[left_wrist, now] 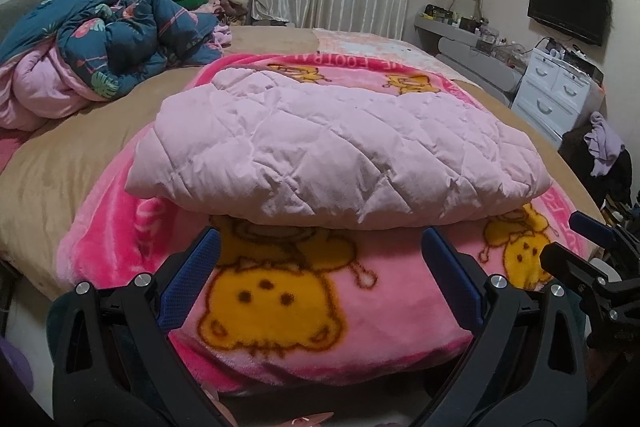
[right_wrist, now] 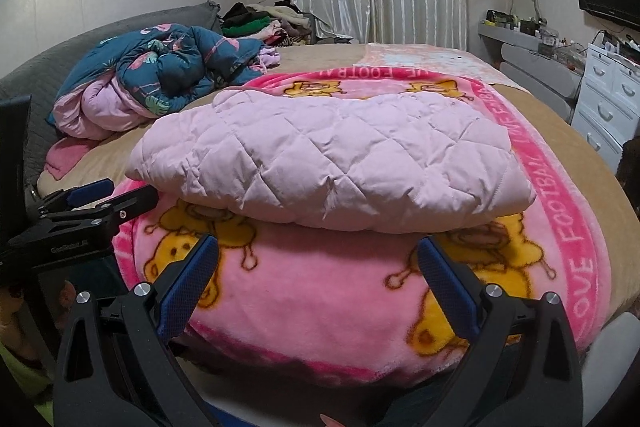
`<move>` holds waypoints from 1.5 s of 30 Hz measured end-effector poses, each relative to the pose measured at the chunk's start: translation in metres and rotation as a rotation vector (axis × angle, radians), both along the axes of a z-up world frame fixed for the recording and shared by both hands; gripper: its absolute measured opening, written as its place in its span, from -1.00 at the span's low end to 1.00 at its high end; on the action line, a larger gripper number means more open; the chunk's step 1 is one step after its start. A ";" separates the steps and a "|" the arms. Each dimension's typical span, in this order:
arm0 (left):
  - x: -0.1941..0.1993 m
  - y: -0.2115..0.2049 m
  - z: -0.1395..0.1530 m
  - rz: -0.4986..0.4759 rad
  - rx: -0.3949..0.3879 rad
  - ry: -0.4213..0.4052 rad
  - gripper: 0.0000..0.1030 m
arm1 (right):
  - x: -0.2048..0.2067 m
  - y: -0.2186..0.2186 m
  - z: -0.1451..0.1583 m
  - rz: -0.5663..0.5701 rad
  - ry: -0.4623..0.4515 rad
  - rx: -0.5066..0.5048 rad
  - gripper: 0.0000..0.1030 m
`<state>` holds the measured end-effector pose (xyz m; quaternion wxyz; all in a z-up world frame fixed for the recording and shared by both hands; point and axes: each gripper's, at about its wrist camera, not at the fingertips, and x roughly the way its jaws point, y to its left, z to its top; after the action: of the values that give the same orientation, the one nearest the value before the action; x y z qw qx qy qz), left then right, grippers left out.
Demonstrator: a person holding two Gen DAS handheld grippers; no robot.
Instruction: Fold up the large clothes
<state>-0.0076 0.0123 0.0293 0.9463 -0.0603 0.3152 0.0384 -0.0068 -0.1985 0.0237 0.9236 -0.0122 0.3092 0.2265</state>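
A pale pink quilted jacket (left_wrist: 336, 147) lay folded into a thick rectangular bundle on a pink cartoon-bear blanket (left_wrist: 280, 307) spread over the bed (left_wrist: 80, 155). Both grippers hovered at the bed's near edge, apart from the bundle and holding nothing: the left gripper (left_wrist: 320, 275) had its blue-padded jaws spread wide, and the right gripper (right_wrist: 320, 275) was spread the same way. A crumpled teal floral duvet (right_wrist: 168, 67) sat well apart toward the headboard. The fold looked nearly finished to me. To neaten it, each gripper would want to pinch a near corner through all layers together, lifting evenly so the puffy padding did not slide open.
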 end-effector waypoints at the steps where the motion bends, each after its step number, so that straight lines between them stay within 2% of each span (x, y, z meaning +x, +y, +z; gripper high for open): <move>1: 0.000 0.000 0.001 -0.002 -0.001 -0.002 0.82 | 0.000 -0.001 0.000 -0.003 -0.002 0.000 0.92; 25: -0.006 -0.001 0.010 -0.004 0.013 -0.047 0.82 | 0.000 -0.003 0.002 -0.008 -0.002 0.003 0.92; 45: -0.006 0.001 0.010 -0.003 0.012 -0.040 0.82 | 0.000 -0.004 0.002 -0.008 -0.004 0.003 0.92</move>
<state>-0.0138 0.0135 0.0391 0.9529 -0.0549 0.2959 0.0378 -0.0064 -0.2022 0.0261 0.9251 -0.0099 0.3072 0.2230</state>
